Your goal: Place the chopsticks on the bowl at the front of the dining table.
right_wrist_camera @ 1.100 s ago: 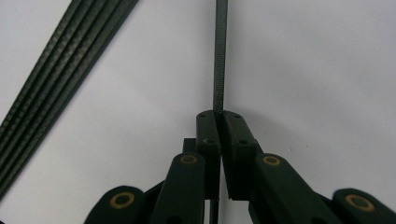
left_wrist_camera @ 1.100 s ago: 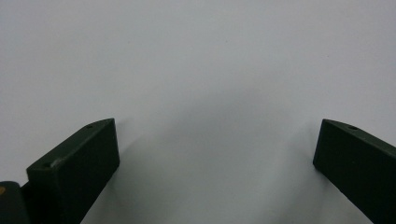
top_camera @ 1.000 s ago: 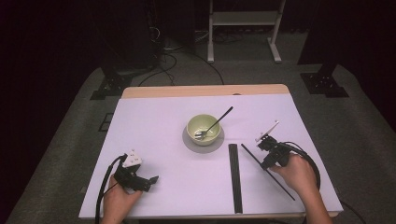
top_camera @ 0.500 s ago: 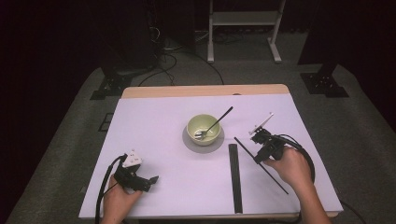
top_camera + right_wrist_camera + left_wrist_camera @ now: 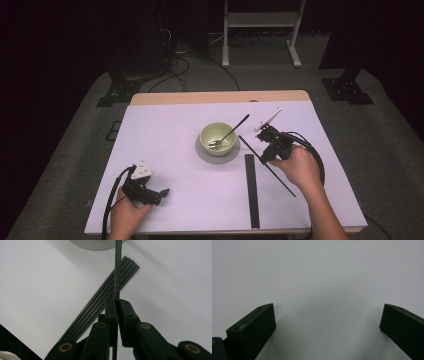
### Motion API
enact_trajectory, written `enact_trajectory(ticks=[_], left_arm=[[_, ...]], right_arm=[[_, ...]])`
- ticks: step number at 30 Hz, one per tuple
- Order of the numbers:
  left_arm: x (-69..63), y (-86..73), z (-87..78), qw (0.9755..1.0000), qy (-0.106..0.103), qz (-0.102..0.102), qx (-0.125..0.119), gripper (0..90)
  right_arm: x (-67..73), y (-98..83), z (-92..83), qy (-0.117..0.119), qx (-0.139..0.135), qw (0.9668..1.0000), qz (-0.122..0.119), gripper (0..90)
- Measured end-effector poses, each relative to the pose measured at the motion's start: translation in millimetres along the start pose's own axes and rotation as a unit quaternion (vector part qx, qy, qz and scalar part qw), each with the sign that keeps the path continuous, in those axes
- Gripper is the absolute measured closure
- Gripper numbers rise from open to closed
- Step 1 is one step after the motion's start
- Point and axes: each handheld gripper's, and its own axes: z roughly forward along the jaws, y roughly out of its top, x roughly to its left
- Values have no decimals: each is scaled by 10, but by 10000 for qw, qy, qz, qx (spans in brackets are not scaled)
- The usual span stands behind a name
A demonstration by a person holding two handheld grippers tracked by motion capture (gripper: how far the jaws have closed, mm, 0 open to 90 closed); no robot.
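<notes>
— What do your right fingers (image 5: pixel 117 305) have?

— They are clamped tight on a thin black stick (image 5: pixel 266 160). I hold it near its middle, lifted off the desk (image 5: pixel 170 140), and it slants from beside the bowl (image 5: pixel 218 136) back toward my right hand (image 5: pixel 299 167).

— And what lies around it?

— A bundle of black sticks (image 5: pixel 251 190) lies flat on the desk just under and beside the one I hold. The pale green bowl sits on a grey saucer (image 5: pixel 204 154) with a spoon (image 5: pixel 227 136) leaning in it.

— Your left fingers (image 5: pixel 327 322)?

— Spread wide with nothing between them, just over the bare white desk near its front left, well apart from the sticks.
</notes>
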Motion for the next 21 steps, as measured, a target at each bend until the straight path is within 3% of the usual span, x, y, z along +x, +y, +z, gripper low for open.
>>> enact_trajectory(ticks=[21], left_arm=[[-1,0,0,10000,0,-1,-3,0]], right_arm=[[211,693,23,183,-156,9997,-52,858]])
